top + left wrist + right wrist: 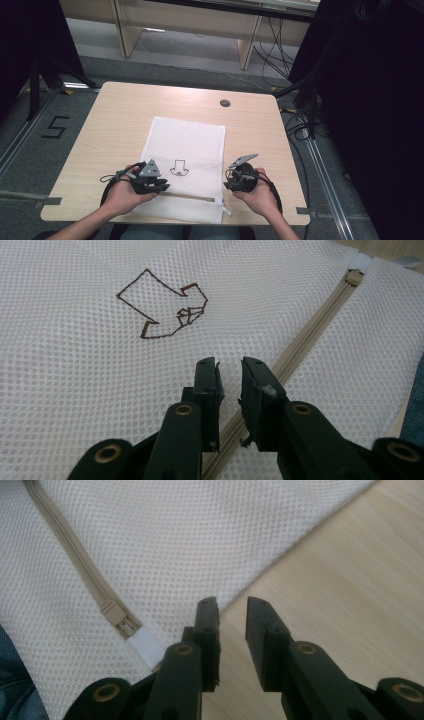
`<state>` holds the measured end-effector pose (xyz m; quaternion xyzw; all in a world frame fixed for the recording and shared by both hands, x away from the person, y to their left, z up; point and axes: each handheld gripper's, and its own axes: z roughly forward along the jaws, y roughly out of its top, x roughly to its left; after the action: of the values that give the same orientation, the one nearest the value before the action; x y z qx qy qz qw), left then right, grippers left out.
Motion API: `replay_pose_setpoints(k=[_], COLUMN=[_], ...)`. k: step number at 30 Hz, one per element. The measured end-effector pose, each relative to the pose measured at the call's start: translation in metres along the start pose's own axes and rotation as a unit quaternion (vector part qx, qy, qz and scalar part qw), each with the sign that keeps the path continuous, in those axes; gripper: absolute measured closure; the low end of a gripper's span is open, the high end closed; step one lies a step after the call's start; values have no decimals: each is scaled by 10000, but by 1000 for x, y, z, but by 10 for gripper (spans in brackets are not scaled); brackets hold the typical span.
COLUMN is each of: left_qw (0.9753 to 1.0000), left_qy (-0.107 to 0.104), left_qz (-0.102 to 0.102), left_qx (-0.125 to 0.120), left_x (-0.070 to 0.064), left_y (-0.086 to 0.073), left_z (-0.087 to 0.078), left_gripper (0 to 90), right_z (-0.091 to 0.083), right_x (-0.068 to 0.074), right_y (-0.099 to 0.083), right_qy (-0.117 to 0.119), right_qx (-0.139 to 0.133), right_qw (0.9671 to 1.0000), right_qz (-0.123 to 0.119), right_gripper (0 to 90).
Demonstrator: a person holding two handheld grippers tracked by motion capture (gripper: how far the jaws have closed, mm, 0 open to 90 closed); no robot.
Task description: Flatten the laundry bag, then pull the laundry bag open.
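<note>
While over mesh bag (pixel 186 150) on counter (pixel 110 125): left gripper (pixel 230 371) and right gripper (pixel 232 609) jaws narrow, empty. Brown embroidered logo (pixel 165 310), no readable text. Floor marked "5" (pixel 55 127).

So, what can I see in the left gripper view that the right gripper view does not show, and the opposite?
Left gripper view alone: the brown stitched drawing on the white mesh bag, with the left gripper over the beige zipper, jaws slightly apart.

Right gripper view alone: the zipper's closed end with its slider and white tab, the bag's edge, and bare wooden table under the open right gripper.

Both: mesh and zipper.
</note>
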<state>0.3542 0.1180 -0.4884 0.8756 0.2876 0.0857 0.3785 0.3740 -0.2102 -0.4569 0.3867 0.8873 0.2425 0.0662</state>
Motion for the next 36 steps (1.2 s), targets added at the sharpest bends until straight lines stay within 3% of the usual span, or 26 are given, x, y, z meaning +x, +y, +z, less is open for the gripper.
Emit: replay_pose_setpoints(k=[2, 4, 9, 11, 14, 15, 21, 22, 24, 25, 26, 33, 34, 36], left_qw=[10000, 10000, 9999, 9999, 9998, 9999, 9992, 9994, 9993, 9994, 9989, 9975, 9979, 9971], left_qy=[49, 83, 99, 45, 8, 0, -36, -13, -39, -135, -203, -340, -344, -415], left_qz=[-13, 36, 68, 33, 140, 69, 377, 338, 333, 274, 376, 611, 548, 631], left_qx=[-17, -38, -79, -99, -125, -122, -121, -126, -145, -178, -177, -58, -72, -36], left_x=[0, 1, -2, -2, -5, -7, -10, -11, -10, -11, -14, -22, -24, -26], left_y=[-1, -1, 1, 1, 4, 4, 15, 16, 20, 22, 27, 36, 36, 39], left_z=[-1, -1, -2, 0, 0, 1, 7, 7, 9, 11, 13, 20, 21, 25], left_gripper=[766, 765, 765, 765, 765, 765, 758, 758, 756, 756, 756, 754, 754, 754], right_z=[-1, -2, -3, -1, 0, 1, 4, 4, 5, 4, 5, 7, 9, 11], right_x=[-3, -3, 0, 4, 8, 9, 16, 16, 20, 20, 20, 23, 23, 23], right_y=[0, -1, 0, -1, -1, -2, -7, -7, -9, -8, -8, -5, -5, -5], right_qy=[-39, -31, 74, 192, 255, 297, 405, 405, 350, 353, 346, 451, 468, 488], right_qx=[-89, -148, -30, 108, 200, 255, 555, 555, 741, 740, 670, 679, 661, 668], right_qw=[9999, 9999, 10000, 9998, 9995, 9991, 9973, 9973, 9966, 9966, 9970, 9966, 9966, 9965], right_qz=[-95, -4, 47, -20, -68, -133, -277, -277, -104, -104, -191, -63, -130, -149], right_gripper=[740, 723, 716, 740, 756, 777, 888, 888, 899, 900, 900, 900, 900, 900])
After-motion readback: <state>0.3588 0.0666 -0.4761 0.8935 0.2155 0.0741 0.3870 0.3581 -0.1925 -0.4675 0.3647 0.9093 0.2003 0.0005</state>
